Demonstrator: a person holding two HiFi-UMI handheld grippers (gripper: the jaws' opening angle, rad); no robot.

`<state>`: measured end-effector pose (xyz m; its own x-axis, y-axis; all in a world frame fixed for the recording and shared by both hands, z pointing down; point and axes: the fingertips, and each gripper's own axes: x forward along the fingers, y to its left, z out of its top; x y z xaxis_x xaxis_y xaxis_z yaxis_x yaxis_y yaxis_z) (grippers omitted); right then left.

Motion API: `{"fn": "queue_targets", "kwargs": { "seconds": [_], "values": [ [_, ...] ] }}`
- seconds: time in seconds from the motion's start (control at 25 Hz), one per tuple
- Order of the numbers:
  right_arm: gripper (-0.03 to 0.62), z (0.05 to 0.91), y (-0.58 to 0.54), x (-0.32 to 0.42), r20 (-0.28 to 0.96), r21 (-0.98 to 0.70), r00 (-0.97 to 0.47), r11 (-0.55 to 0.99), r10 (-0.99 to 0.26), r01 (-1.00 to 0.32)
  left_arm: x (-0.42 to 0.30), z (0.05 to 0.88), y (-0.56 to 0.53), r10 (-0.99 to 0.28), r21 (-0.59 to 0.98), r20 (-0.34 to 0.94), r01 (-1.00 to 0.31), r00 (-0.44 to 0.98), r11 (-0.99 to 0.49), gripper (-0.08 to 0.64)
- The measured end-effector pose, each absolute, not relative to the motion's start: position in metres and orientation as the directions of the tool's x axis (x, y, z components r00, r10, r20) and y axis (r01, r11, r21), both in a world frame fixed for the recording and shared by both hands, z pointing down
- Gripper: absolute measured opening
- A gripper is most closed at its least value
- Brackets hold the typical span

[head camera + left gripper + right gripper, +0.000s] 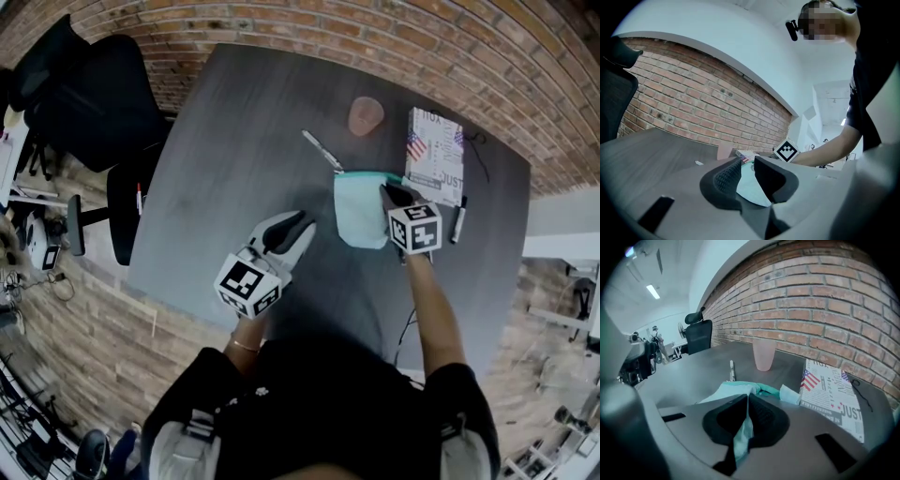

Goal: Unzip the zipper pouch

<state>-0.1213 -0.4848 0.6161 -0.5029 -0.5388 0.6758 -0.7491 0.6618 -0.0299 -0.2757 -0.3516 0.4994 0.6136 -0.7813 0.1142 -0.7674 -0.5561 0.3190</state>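
Teal fabric zipper pouch (359,214) lies flat on dark grey table (244,122), just beside white flag-printed box (436,155). Looks light and floppy, likely to bunch and slide; pin the zipper-end corner, pull the tab. Right gripper (746,413) is clamped on the pouch's cloth. Left gripper (747,164) is part-open, empty, just short of the pouch.
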Motion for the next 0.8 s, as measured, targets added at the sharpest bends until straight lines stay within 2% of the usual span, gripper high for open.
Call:
{"fn": "queue_targets", "kwargs": {
  "seconds": [0.24,0.8],
  "values": [
    [0.005,0.569,-0.455,-0.12,0.586,0.034,-0.566,0.716,-0.579,-0.697,-0.267,0.486,-0.342,-0.78,0.308,0.094,-0.763,0.619,-0.568,0.081],
    [0.005,0.441,-0.376,-0.089,0.286,0.051,-0.727,0.767,-0.624,-0.639,-0.228,0.456,-0.315,-0.756,0.301,0.051,-0.732,0.652,-0.611,0.11]
  ]
}}
